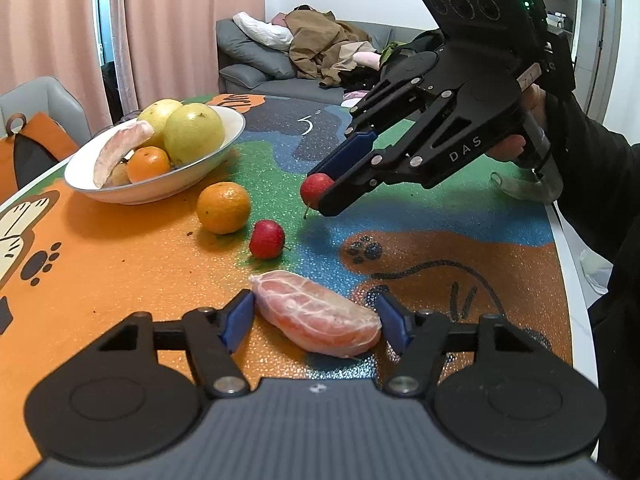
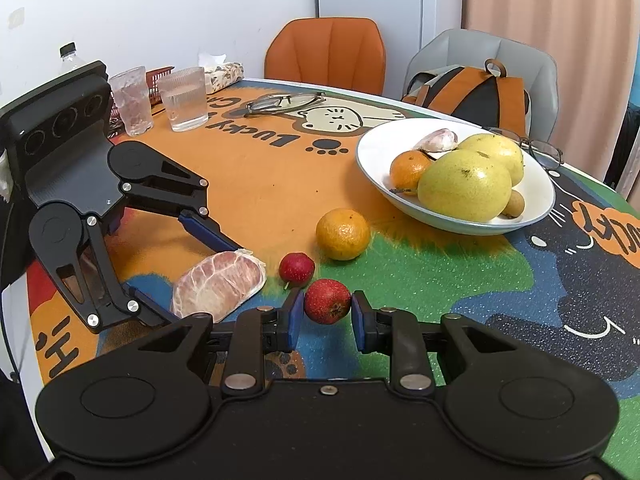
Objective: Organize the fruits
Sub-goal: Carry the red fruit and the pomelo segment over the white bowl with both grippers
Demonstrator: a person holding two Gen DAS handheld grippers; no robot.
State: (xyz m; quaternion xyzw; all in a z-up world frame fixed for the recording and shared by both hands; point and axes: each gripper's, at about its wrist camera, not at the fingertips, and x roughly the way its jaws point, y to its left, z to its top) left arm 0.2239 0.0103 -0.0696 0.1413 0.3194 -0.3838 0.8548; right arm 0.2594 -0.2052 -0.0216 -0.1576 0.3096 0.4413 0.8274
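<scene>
My right gripper [image 2: 325, 318] is shut on a small red fruit [image 2: 327, 301], held just above the mat; it also shows in the left wrist view [image 1: 316, 190]. My left gripper [image 1: 316, 322] is open, its pads either side of a peeled pomelo segment [image 1: 316, 314] lying on the mat; the segment also shows in the right wrist view [image 2: 220, 284]. A second red fruit [image 1: 267, 239] and a mandarin [image 1: 223, 208] lie loose between the grippers and a white bowl [image 1: 100, 192]. The bowl holds two yellow-green fruits, a mandarin and a pomelo segment.
Two glasses [image 2: 182, 98], a tissue pack and spectacles [image 2: 284, 101] stand at the table's far side. Another pair of spectacles [image 2: 540, 150] lies behind the bowl. Chairs with a backpack [image 2: 480, 94] stand beyond the table edge.
</scene>
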